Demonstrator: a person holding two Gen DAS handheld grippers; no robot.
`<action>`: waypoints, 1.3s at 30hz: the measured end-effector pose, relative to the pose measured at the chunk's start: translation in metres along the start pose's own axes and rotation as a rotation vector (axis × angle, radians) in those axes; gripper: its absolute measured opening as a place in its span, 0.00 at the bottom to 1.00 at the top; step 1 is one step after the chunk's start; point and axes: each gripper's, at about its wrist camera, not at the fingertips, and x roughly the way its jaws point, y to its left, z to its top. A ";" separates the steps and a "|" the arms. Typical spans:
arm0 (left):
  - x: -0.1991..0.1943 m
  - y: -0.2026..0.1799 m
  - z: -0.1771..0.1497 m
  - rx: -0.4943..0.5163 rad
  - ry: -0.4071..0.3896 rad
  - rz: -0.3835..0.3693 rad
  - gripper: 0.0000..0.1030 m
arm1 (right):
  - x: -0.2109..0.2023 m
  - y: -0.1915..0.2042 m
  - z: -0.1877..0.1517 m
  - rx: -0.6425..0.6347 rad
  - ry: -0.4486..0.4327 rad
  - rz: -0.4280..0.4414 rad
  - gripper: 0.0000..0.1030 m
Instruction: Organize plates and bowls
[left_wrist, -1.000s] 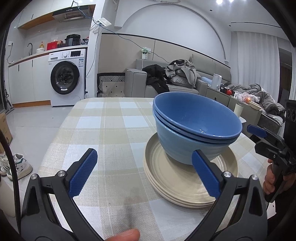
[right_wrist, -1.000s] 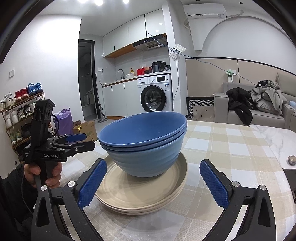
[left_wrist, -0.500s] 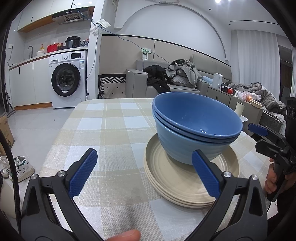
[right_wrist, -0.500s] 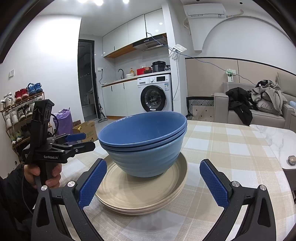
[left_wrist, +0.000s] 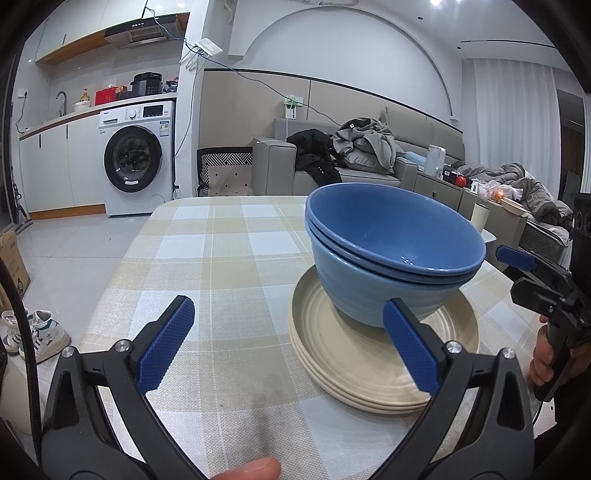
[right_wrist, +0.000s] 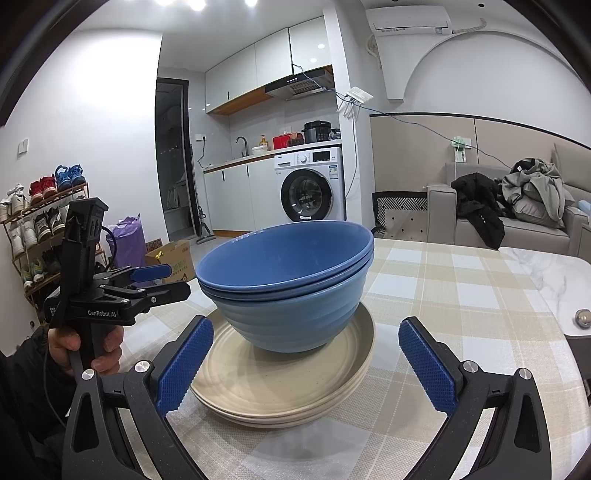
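Note:
Blue bowls (left_wrist: 391, 254) sit nested in one another on a stack of cream plates (left_wrist: 369, 380), on the checked tablecloth (left_wrist: 221, 258). My left gripper (left_wrist: 287, 309) stands open just short of the plates, its right finger near the bowls' side, with nothing between the pads. From the other side, my right gripper (right_wrist: 306, 326) faces the same bowls (right_wrist: 291, 280) and plates (right_wrist: 280, 387), open and empty too. Each gripper shows in the other's view, held by a hand: the right gripper (left_wrist: 517, 258) at the right edge, the left gripper (right_wrist: 147, 280) on the left.
A marble side table (right_wrist: 546, 273) abuts the table's right side. Beyond stand a washing machine (left_wrist: 133, 162), a sofa heaped with clothes (left_wrist: 354, 147), a shoe rack (right_wrist: 37, 229) and a cardboard box (right_wrist: 173, 254). Shoes (left_wrist: 37, 332) lie on the floor past the table's left edge.
Almost nothing: the left wrist view has drifted very slightly. Both grippers stay open, and the bowls and plates have not moved.

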 end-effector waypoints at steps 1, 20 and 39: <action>0.001 0.001 0.000 0.000 0.001 0.000 0.99 | 0.000 0.000 0.000 0.000 0.000 0.000 0.99; 0.003 0.001 -0.001 0.002 -0.001 0.002 0.99 | 0.000 0.000 0.000 0.000 0.001 0.000 0.99; 0.005 0.004 -0.001 0.007 -0.005 -0.001 0.99 | 0.000 0.001 0.001 -0.001 0.001 -0.001 0.99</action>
